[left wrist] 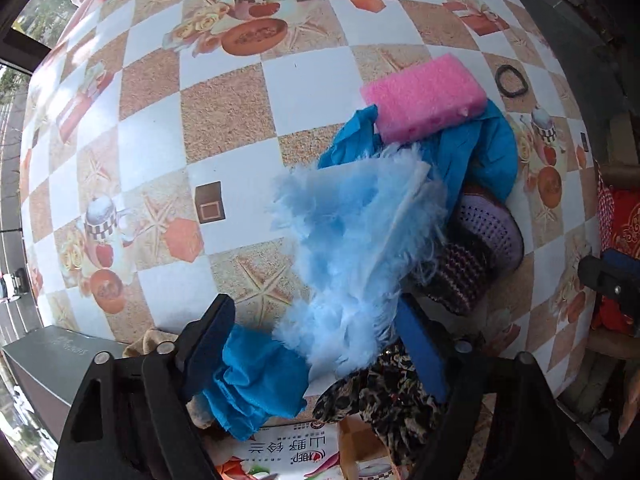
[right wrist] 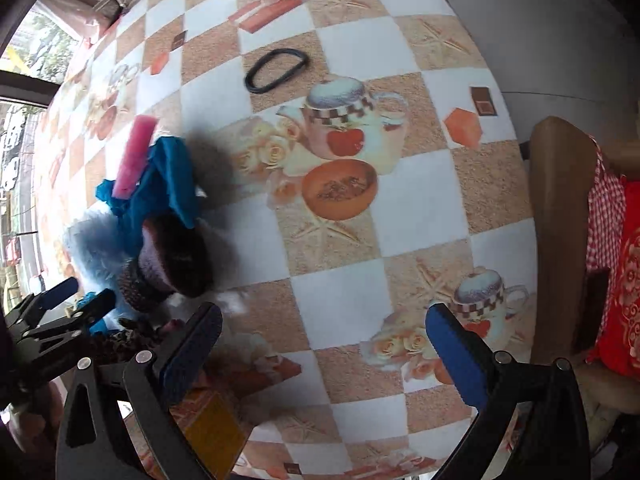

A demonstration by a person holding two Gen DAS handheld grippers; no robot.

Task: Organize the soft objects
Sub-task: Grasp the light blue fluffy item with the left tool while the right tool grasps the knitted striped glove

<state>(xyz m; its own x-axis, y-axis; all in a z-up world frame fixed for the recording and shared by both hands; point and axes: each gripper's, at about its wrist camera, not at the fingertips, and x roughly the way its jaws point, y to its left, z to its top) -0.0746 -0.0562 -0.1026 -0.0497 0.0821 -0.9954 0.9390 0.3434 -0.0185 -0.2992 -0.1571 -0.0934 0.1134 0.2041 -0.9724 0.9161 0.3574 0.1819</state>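
Table (right wrist: pixel 420 216) covered with a glossy checkered cloth: white squares alternating with sandy tan squares, printed with teapots, roses, starfish, orange bowls. Daylight falls across the cloth; soft reflections near the far left corner. Windows (left wrist: pixel 36 20) along the left side, dark frames, greenery outside; a street with vehicles shows lower left in the left wrist view. Past the table's right edge, grey floor (right wrist: pixel 560 60) and a brown chair (right wrist: pixel 556 240) draped with red-and-white checked fabric (right wrist: pixel 606 216) and a red patterned cushion (right wrist: pixel 630 280). A grey box (left wrist: pixel 52 364) sits at the near left edge.
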